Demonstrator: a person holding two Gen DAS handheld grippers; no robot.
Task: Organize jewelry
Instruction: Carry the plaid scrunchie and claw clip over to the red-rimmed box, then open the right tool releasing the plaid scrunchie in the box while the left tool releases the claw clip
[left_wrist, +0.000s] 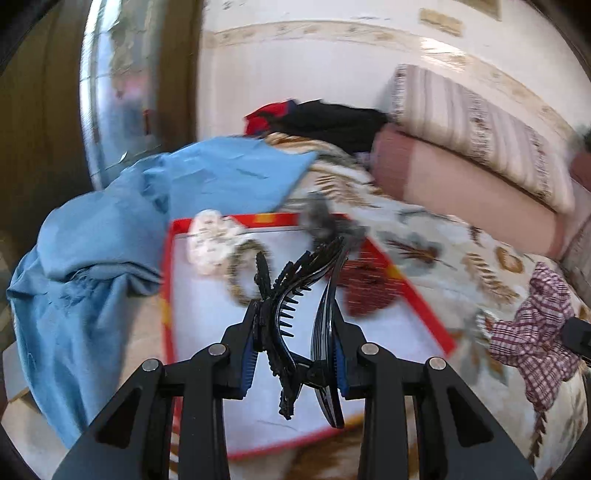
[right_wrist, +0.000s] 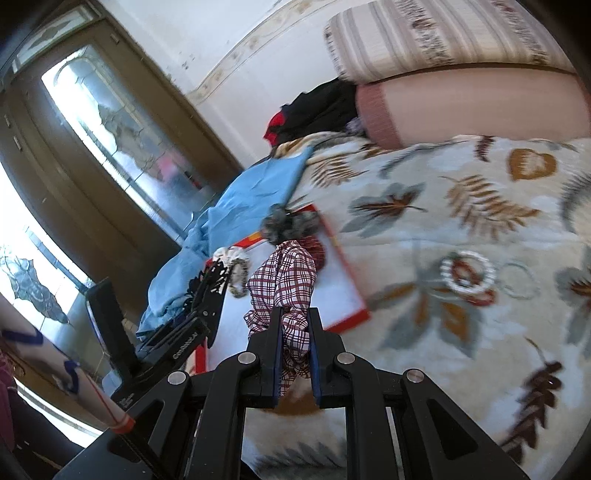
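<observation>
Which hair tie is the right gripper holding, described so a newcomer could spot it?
Start at the leaf-patterned bedspread, then the red-rimmed tray lying on it. Just before the tray, the right gripper pinches a fabric scrunchie. It alone is maroon-and-white checked; the other scrunchies are plain white, grey or dark red.

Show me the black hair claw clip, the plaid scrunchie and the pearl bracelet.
black hair claw clip (left_wrist: 295, 314): left wrist view, its toothed curve.
plaid scrunchie (right_wrist: 284, 280): right wrist view, fabric above the fingers.
pearl bracelet (right_wrist: 448, 267): right wrist view, its beaded ring.
</observation>
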